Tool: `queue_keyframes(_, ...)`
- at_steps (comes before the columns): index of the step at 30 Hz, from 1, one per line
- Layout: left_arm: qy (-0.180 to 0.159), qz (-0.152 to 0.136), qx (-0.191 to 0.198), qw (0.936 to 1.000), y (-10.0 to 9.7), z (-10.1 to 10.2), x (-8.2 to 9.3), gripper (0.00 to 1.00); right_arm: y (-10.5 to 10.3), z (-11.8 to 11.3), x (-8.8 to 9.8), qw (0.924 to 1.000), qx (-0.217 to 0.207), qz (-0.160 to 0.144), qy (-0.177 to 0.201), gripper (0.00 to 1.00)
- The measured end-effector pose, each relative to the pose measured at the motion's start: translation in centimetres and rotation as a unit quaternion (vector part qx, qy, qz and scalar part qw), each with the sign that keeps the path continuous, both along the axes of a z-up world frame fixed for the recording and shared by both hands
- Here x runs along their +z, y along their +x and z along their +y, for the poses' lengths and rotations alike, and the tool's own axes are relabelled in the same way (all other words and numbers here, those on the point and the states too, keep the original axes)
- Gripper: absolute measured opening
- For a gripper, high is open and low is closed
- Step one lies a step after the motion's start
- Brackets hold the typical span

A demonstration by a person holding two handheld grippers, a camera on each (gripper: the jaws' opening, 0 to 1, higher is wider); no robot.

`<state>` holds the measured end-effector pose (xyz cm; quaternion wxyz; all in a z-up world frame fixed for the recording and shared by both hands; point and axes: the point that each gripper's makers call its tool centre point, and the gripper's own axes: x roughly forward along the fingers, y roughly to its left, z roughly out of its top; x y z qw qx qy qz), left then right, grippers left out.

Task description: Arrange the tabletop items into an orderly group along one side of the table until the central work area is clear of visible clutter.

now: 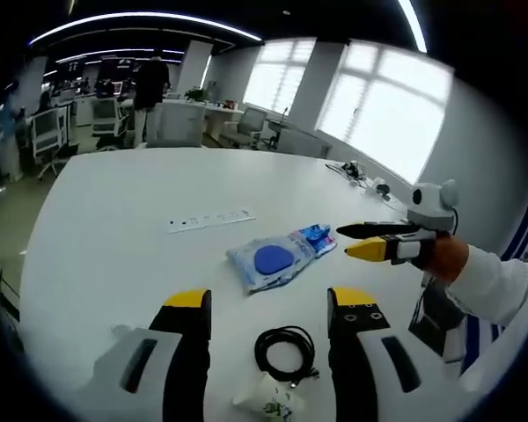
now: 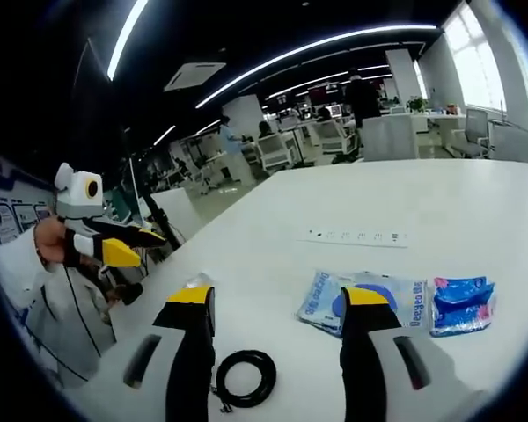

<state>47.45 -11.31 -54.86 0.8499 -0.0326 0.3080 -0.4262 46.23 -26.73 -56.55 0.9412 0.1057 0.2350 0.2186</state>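
On the white table [image 1: 114, 229] lie a clear bag with a blue disc [image 1: 275, 259], a blue packet [image 1: 315, 236] touching it, a white power strip [image 1: 209, 220], a coiled black cable [image 1: 286, 352] and a crumpled white wrapper [image 1: 266, 403]. My left gripper [image 1: 269, 301] is open above the cable, holding nothing. The right gripper [image 1: 359, 241] reaches in from the right beside the blue packet. In the right gripper view, my right gripper [image 2: 279, 299] stands open over the cable [image 2: 244, 376], with the bag [image 2: 330, 299], blue packet [image 2: 462, 303], strip [image 2: 356, 236] and wrapper [image 2: 197, 281] ahead. The left gripper [image 2: 145, 239] hovers at left.
Small cables and gadgets [image 1: 361, 171] lie at the table's far edge by the windows. Office chairs [image 1: 44, 132], desks and a standing person [image 1: 148, 83] fill the room behind. A white sleeve [image 1: 497, 281] comes in at the right.
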Motion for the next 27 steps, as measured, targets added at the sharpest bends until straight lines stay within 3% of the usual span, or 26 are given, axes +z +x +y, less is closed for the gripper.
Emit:
queue_keyframes(13,0.000,0.012,0.031,0.9995,-0.6,7.2,-1.0,0.52,2.2,6.3,-1.3,0.9984,0.053,0.017,-0.002,0.55)
queue_keyframes(27,-0.022,0.034,0.064,0.9971,-0.3,11.5,-3.1,0.52,5.9,13.9,-3.5,0.9873,0.149,0.055,0.010,0.53)
